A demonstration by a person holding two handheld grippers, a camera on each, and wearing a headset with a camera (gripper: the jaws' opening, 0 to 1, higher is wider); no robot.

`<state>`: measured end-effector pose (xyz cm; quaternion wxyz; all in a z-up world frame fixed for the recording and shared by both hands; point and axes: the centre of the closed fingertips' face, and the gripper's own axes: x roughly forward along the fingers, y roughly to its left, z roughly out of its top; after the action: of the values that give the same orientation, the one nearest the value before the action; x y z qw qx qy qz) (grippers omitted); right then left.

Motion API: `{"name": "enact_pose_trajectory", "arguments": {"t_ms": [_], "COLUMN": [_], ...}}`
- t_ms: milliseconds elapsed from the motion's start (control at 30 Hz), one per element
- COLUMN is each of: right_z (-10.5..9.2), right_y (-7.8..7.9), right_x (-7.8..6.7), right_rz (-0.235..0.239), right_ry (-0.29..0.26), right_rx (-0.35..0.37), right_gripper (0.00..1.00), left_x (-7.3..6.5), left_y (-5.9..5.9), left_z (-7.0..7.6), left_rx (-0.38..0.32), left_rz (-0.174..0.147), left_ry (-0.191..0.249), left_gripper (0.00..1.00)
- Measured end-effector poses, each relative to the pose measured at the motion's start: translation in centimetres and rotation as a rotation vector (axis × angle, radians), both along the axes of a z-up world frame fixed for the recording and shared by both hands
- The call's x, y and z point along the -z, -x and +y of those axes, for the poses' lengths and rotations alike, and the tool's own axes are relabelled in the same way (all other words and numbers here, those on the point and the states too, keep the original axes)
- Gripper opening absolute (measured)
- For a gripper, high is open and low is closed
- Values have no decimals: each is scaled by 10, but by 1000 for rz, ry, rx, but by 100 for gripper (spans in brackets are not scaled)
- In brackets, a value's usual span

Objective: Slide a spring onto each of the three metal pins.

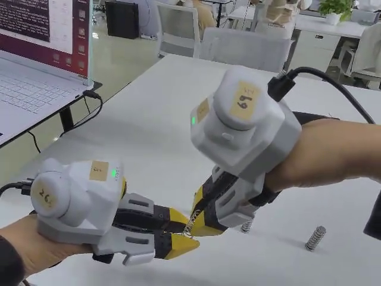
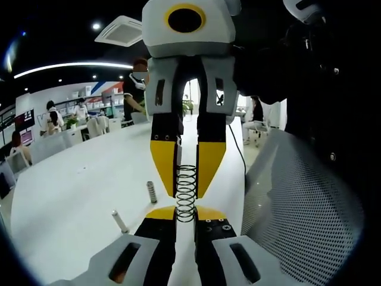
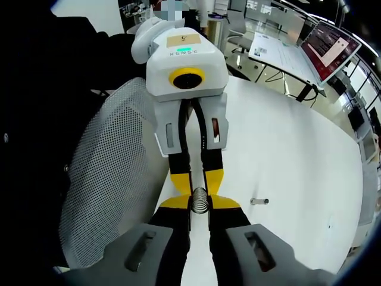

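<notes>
A steel spring point(image 1: 189, 221) hangs over the white table between the two grippers' yellow tips. My left gripper point(image 1: 181, 235) comes in from the lower left and pinches the spring's lower end point(image 2: 186, 211). My right gripper point(image 1: 199, 223) reaches down from the upper right, with its fingers closed on the spring's upper end point(image 2: 186, 173). The right gripper view looks at the spring point(image 3: 200, 201) end-on, at its own jaw tips. A coiled piece point(image 2: 152, 192) stands upright on the table, and a bare metal pin point(image 2: 119, 221) leans beside it. Another small pin point(image 3: 259, 202) is on the table.
Two more coiled springs point(image 1: 315, 238) point(image 1: 247, 226) stand on the table point(image 1: 155, 119) just right of the grippers. An open laptop point(image 1: 36, 65) sits on a desk at the far left. A mesh chair back point(image 3: 107, 179) is close to the table's edge. Office chairs stand beyond.
</notes>
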<state>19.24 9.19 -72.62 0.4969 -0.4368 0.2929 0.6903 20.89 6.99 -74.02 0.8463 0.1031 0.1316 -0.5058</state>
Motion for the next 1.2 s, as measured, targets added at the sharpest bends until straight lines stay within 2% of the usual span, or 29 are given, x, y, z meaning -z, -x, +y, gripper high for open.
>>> {"name": "enact_pose_trajectory", "arguments": {"t_ms": [533, 733, 967, 1200], "right_z": [0, -1, -5, -8], "right_y": [-2, -5, -13, -22], "right_x": [1, 0, 0, -1], "right_rz": [-3, -6, -16, -24], "right_ry": [13, 14, 16, 18], "right_rx": [3, 8, 27, 48], "right_gripper": [8, 8, 8, 8], "left_x": [0, 2, 8, 14], "left_y": [-1, -2, -4, -9], "left_z": [0, 3, 8, 17], "left_rx": [-6, -14, -40, -83], "left_rz": [9, 17, 39, 47], "left_ry": [9, 12, 13, 17], "left_gripper": [4, 11, 26, 42]}}
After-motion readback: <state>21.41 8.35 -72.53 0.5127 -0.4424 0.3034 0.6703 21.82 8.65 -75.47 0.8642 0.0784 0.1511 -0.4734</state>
